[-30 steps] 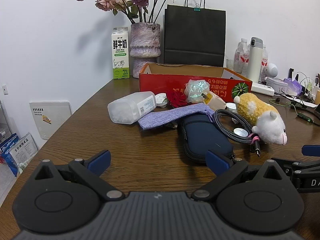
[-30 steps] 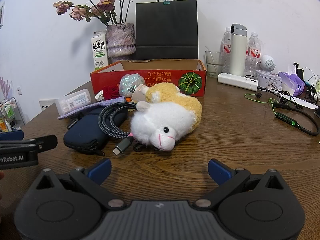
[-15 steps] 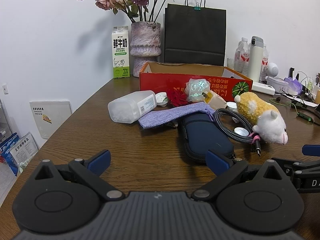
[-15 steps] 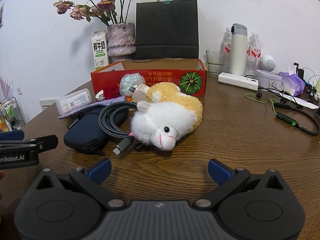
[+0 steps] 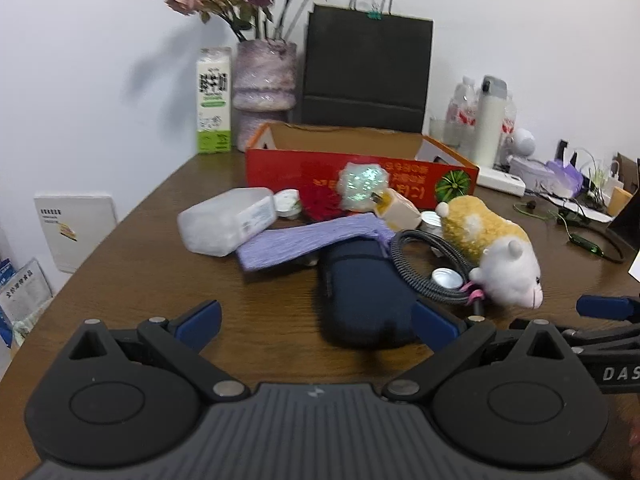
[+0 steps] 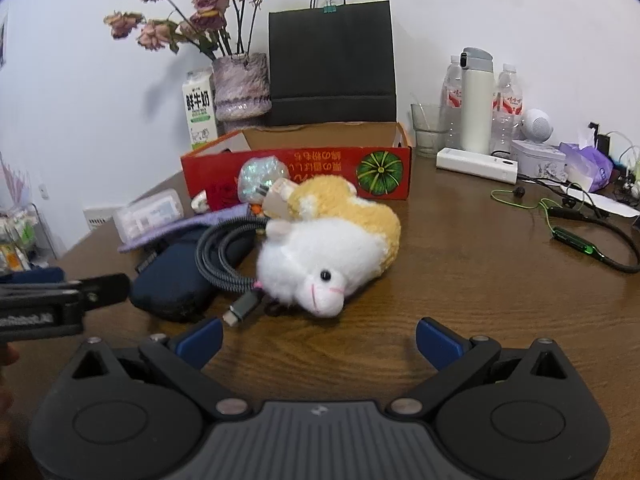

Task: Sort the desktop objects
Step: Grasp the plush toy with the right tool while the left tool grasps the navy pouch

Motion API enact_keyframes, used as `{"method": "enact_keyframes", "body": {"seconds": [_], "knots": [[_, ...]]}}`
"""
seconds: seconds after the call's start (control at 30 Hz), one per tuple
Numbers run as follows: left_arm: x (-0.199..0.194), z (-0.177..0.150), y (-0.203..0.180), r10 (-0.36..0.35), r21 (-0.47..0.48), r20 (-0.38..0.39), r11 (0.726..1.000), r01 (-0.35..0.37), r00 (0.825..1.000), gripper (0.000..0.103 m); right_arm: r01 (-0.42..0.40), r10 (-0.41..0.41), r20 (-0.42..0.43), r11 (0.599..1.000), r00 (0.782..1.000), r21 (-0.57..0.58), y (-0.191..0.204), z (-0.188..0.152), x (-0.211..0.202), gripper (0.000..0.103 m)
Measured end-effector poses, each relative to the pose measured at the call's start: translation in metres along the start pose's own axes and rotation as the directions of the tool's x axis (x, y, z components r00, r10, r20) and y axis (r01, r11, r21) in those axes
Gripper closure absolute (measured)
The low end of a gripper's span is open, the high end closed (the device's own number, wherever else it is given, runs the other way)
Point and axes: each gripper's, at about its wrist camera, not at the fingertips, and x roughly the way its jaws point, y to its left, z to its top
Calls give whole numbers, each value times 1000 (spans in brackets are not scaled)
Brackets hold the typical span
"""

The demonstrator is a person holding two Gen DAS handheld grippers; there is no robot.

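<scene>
A pile of objects lies in front of a red cardboard box (image 5: pixel 360 176) (image 6: pixel 296 168): a clear plastic box (image 5: pixel 226 220), a purple cloth (image 5: pixel 308 240), a navy pouch (image 5: pixel 360 292) (image 6: pixel 172 276), a coiled braided cable (image 5: pixel 424 264) (image 6: pixel 224 256), a plush hamster (image 5: pixel 492 248) (image 6: pixel 332 248), a white charger (image 5: pixel 398 210) and a shiny ball (image 5: pixel 362 184). My left gripper (image 5: pixel 316 322) is open, just short of the pouch's near end. My right gripper (image 6: pixel 318 338) is open with nothing between its fingers, a little before the hamster's face.
Behind the box stand a milk carton (image 5: pixel 214 100), a vase of dried flowers (image 5: pixel 264 88) and a black paper bag (image 5: pixel 366 72). Bottles, a white flask (image 6: pixel 476 100), a power strip (image 6: pixel 476 164) and a green-lit cable (image 6: pixel 576 240) sit at the right.
Both grippers have moved forward toward the pile, so the pouch and the hamster look closer. Both stay open.
</scene>
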Motion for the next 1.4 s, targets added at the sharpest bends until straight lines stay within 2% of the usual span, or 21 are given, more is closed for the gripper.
{"method": "enact_keyframes", "body": {"seconds": [0.2, 0.33, 0.5, 0.63, 0.7, 0.83, 1.03, 1.1, 1.2, 1.23, 1.27, 1.37, 1.4], "knots": [[26, 14, -14, 3, 6, -77, 1000, -3, 997, 0, 25, -25, -1, 1000, 1000, -6, -13, 19, 5, 0], [42, 15, -23, 2, 14, -133, 1000, 0, 991, 0, 9, -9, -22, 1000, 1000, -4, -20, 31, 15, 0], [57, 12, -33, 29, 64, -162, 998, -19, 986, 0, -6, 5, -51, 1000, 999, -12, -25, 54, 35, 0], [71, 15, -34, 18, 45, -185, 999, -10, 983, 2, 9, -9, -76, 1000, 997, 3, -26, 71, 60, 0], [78, 16, -34, 5, 39, -190, 999, 2, 982, 10, 16, -13, -76, 999, 997, 43, -32, 74, 73, 0], [87, 17, -33, 15, 27, -166, 1000, -11, 986, 10, -49, 65, -92, 985, 994, 166, -53, 69, 88, 0], [96, 21, -34, 22, 30, -163, 999, -18, 986, 9, -78, 83, -7, 956, 997, 282, -76, 77, 84, 0], [99, 22, -37, 38, 56, -162, 998, -29, 986, 7, -77, 91, -32, 946, 995, 314, -81, 82, 95, 0], [100, 23, -35, 33, 49, -164, 998, -25, 986, 8, -15, 56, -122, 950, 991, 313, -82, 77, 116, 0], [100, 23, -35, 31, 48, -163, 999, -24, 986, 9, -8, 55, -142, 951, 988, 310, -83, 75, 122, 2], [99, 23, -35, 29, 48, -161, 999, -21, 986, 11, 2, 33, -123, 963, 992, 270, -79, 74, 121, 5], [97, 21, -35, 19, 54, -148, 998, -11, 989, 17, -4, 32, -123, 976, 992, 218, -71, 70, 120, 22], [96, 21, -36, 16, 59, -142, 998, -8, 990, 20, 2, 22, -121, 982, 992, 191, -68, 69, 120, 35]]}}
